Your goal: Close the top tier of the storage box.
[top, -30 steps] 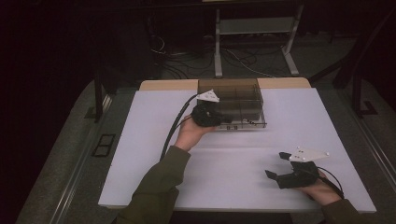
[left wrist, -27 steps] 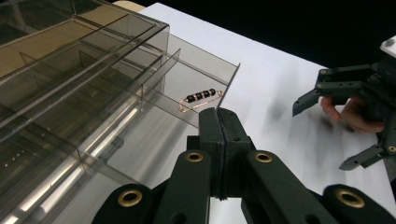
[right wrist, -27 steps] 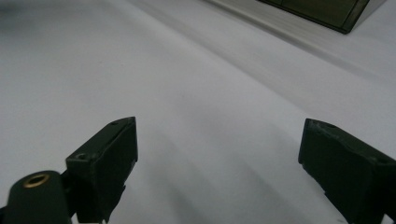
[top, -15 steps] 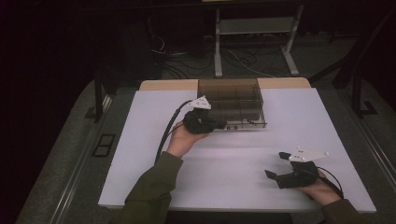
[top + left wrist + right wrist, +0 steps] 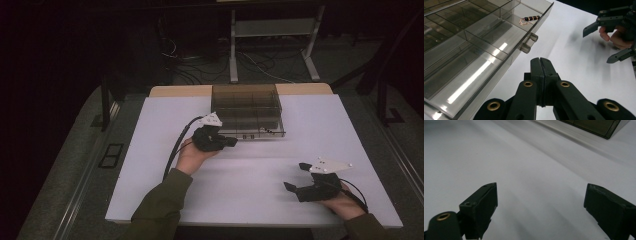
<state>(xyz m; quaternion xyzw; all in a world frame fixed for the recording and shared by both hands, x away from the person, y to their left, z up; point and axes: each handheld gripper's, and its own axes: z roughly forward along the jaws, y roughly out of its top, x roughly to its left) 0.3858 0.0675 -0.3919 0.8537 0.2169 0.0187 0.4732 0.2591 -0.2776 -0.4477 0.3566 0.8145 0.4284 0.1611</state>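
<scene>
Left gripper (image 5: 231, 142) jaws pressed together; right gripper (image 5: 295, 177) jaws spread wide.

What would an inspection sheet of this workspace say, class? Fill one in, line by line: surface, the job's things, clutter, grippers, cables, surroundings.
Surface: white table top, bare around the hands; a wooden edge shows at the far side.
Job's things: clear divided box at the far middle of the table; a short string of dark beads lies in its corner compartment.
Clutter: nothing seen.
Grippers: left gripper at the box's near edge, jaws shut, nothing between them; right gripper near the table's front right, jaws open and empty.
Cables: a black cable trails from the left gripper; loose cables lie on the floor beyond.
Surroundings: dark room, metal stand behind the table.
</scene>
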